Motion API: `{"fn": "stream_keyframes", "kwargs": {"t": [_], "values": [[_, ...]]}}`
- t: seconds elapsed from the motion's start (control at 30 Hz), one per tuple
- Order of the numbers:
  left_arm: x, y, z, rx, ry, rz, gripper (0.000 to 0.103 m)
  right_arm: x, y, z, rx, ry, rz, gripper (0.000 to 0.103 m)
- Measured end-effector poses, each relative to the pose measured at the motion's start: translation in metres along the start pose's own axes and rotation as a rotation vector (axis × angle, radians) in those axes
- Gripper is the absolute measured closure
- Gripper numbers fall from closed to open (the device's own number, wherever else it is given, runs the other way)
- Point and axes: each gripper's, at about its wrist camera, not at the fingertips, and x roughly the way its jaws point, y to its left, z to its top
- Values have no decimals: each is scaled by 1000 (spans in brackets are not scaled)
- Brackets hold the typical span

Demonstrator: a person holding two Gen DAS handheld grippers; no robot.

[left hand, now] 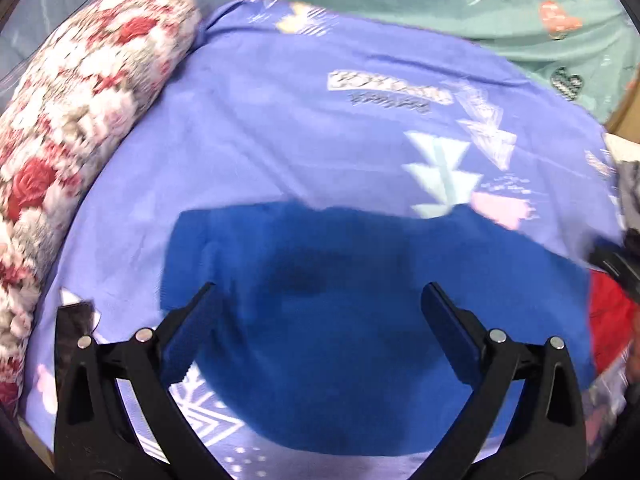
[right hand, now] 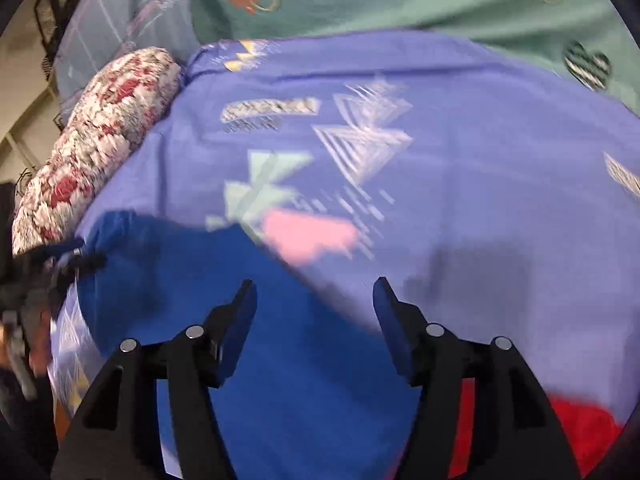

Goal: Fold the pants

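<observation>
Floral pillow [left hand: 80,120] beside blue pants [left hand: 340,320]; red cloth [right hand: 580,428] near.

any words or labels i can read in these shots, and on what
None can be read.
Lavender bedsheet: a white printed block with a dark line of lettering under it, too blurred to read in either view.
Blue pants, floral pillow, green sheet: no text shows.

Both wrist fisheyes sit close above the bed, tilted steeply down. Shared: blue pants [left hand: 340,320] at lower frame, purple sheet [right hand: 480,168], floral pillow [left hand: 80,100] at left.
</observation>
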Motion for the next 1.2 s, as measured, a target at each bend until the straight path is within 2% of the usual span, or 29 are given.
{"fn": "stream_keyframes", "kwargs": {"t": [0.1,0.13,0.17,0.2,0.23,0.27,0.3,0.33,0.37,0.4,0.43,0.47,0.57,0.7,0.77,0.87,0.9,1.0,1.13,1.2], "values": [[20,18,-7,-67,63,-11,2,-32,-55,-52,127,65,88,42],[23,19,-10,-66,61,4,2,-36,-68,-65,149,71,84,42],[26,19,-12,-55,54,26,2,-41,-90,-81,166,81,2,42],[31,18,-13,-36,47,50,2,-45,-106,-88,184,83,-78,51],[36,18,-15,-29,60,69,2,-55,-131,-95,244,58,-125,64],[39,17,-15,-20,69,90,2,-65,-150,-100,317,24,-95,75],[39,14,-14,-12,70,103,2,-83,-172,-104,418,-38,-101,75],[35,11,-14,-6,72,118,2,-100,-183,-107,478,-115,-121,70],[32,10,-13,-8,73,121,2,-109,-183,-107,491,-151,-143,63],[26,9,-12,-19,76,107,2,-121,-180,-107,489,-196,-181,41],[21,10,-13,-31,74,90,2,-130,-173,-107,478,-230,-220,34],[15,10,-13,-43,65,72,2,-138,-166,-109,470,-266,-219,32],[4,10,-17,-57,37,51,2,-155,-165,-123,574,-294,-116,29],[33,14,-24,-55,123,104,2,-155,-182,-147,656,-170,-111,26],[34,12,-26,-55,117,117,2,-150,-183,-160,677,-135,-73,26],[30,7,-24,-49,120,130,2,-140,-187,-176,694,-96,-89,26],[27,6,-23,-66,117,133,2,-134,-189,-179,708,-85,-65,26],[10,5,-18,-92,78,96,2,-123,-188,-180,738,-76,24,26],[-12,-5,-22,-104,46,4,2,-113,-181,-171,725,-70,18,26],[-11,-12,-26,-82,46,-9,2,-108,-182,-168,732,-69,20,26]]}}
